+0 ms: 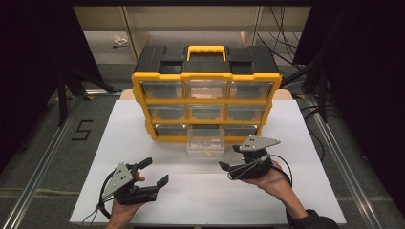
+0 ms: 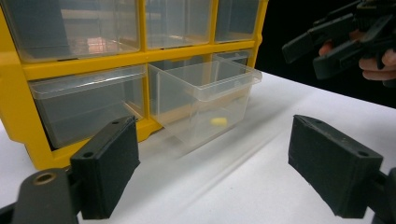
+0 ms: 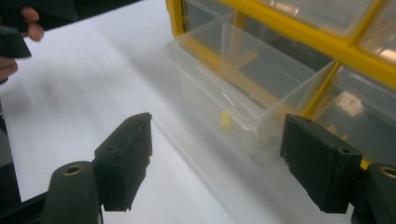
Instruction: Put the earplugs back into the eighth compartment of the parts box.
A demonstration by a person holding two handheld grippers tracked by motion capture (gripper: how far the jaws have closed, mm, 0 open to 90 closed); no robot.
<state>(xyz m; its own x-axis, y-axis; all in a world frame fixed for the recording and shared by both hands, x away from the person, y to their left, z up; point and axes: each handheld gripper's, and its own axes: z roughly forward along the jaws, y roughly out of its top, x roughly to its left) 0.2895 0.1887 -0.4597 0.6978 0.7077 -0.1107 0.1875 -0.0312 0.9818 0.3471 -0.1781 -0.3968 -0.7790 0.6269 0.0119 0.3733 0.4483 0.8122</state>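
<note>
A yellow and black drawer cabinet stands at the back of the white tabletop. Its bottom middle clear drawer is pulled out toward me, and a small yellow piece lies inside. My left gripper is open, low on the table, left of the drawer. My right gripper is open just right of the drawer's front. In the left gripper view the drawer and the yellow piece lie ahead of the wide-apart jaws. The right gripper view has the drawer close ahead, to the right.
The cabinet's other clear drawers are pushed in. Grey floor with metal rails flanks the table. Black stands rise at both sides, and cables lie behind. Bare white surface spreads between the two grippers.
</note>
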